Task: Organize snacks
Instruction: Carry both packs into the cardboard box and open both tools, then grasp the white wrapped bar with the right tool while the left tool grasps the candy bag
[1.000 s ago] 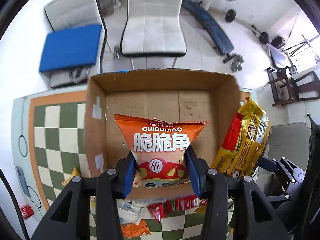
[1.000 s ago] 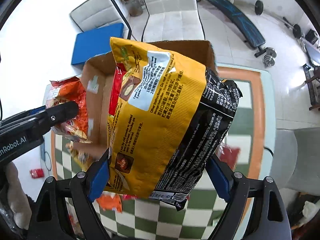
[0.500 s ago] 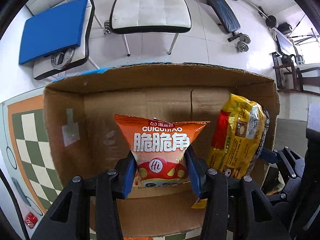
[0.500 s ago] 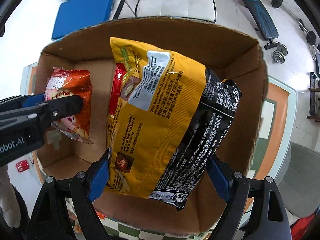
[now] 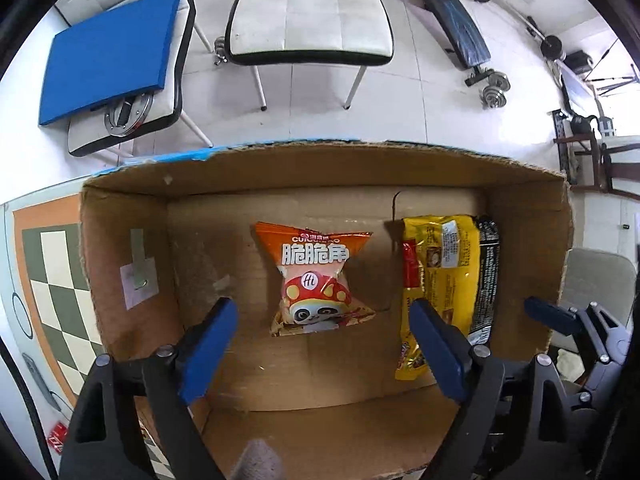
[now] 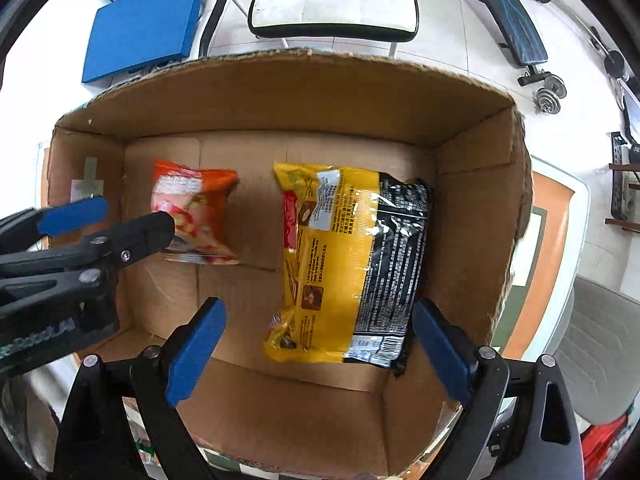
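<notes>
Both grippers point down into an open cardboard box (image 5: pixel 128 264) that stands on a green-and-cream checkered table (image 5: pixel 48 280). The box serves as the landmark for everything here.

The left gripper (image 5: pixel 320 344) hangs over the box's near-middle floor. Its jaws have just been opening and now stand wide, with the blue pads clear of the orange snack bag (image 5: pixel 316 276). That bag lies flat on the box floor, about midway between the left and right walls, printed face up, with a panda cartoon near its lower end. It sits between the spread fingers in the picture but nothing presses on it.

The right gripper (image 6: pixel 316 344) hangs over the right half of the box. Its jaws have also just been opening and stand wide apart. The yellow and black noodle pack (image 6: pixel 352 256) lies on the box floor between them, free of both pads, its long side running from the near wall toward the far wall. It rests near the right wall of the box, apart from the orange snack bag, with bare cardboard between the two.

In the right wrist view the left gripper (image 6: pixel 108 220) shows at the box's left side, just above the orange snack bag (image 6: pixel 196 208).

Beyond the far wall of the box stand a white chair (image 5: pixel 312 12) and a second chair carrying a blue pad (image 5: pixel 112 52).
</notes>
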`<action>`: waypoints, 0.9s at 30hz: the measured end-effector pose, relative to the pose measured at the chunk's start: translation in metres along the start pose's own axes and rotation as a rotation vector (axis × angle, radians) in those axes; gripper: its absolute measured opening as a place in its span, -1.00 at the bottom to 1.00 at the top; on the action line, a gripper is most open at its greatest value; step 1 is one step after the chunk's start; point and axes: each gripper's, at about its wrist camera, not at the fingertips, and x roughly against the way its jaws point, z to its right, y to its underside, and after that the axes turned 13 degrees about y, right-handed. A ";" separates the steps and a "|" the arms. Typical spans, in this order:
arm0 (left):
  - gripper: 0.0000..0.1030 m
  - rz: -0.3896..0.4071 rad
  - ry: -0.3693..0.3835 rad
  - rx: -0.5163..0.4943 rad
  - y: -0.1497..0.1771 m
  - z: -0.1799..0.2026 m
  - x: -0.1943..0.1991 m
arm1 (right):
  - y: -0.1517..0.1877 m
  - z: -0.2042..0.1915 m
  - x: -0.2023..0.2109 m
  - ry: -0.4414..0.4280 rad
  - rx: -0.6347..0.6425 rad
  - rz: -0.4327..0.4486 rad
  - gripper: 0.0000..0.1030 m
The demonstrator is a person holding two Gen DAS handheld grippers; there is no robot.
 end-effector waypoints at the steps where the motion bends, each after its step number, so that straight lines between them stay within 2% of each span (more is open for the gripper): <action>1: 0.71 0.007 0.003 0.001 0.002 0.000 0.003 | 0.001 0.000 0.002 0.004 -0.001 -0.001 0.88; 5: 0.71 0.046 0.003 -0.012 0.012 0.001 0.015 | 0.015 0.001 0.009 -0.006 -0.023 0.009 0.89; 8: 0.71 0.070 0.007 -0.024 0.025 0.004 0.027 | 0.009 0.008 0.000 -0.002 -0.035 0.035 0.89; 14: 0.71 0.190 -0.031 -0.082 0.065 0.015 0.064 | 0.044 0.010 0.021 -0.050 -0.110 0.122 0.89; 18: 0.72 0.263 -0.019 -0.091 0.095 0.016 0.087 | 0.072 0.009 0.035 -0.105 -0.152 0.176 0.89; 23: 0.72 0.324 -0.027 -0.072 0.145 0.008 0.107 | 0.116 -0.006 0.050 -0.134 -0.132 0.231 0.89; 27: 0.72 0.374 -0.116 -0.020 0.209 -0.024 0.106 | 0.152 -0.032 0.051 -0.145 -0.057 0.235 0.89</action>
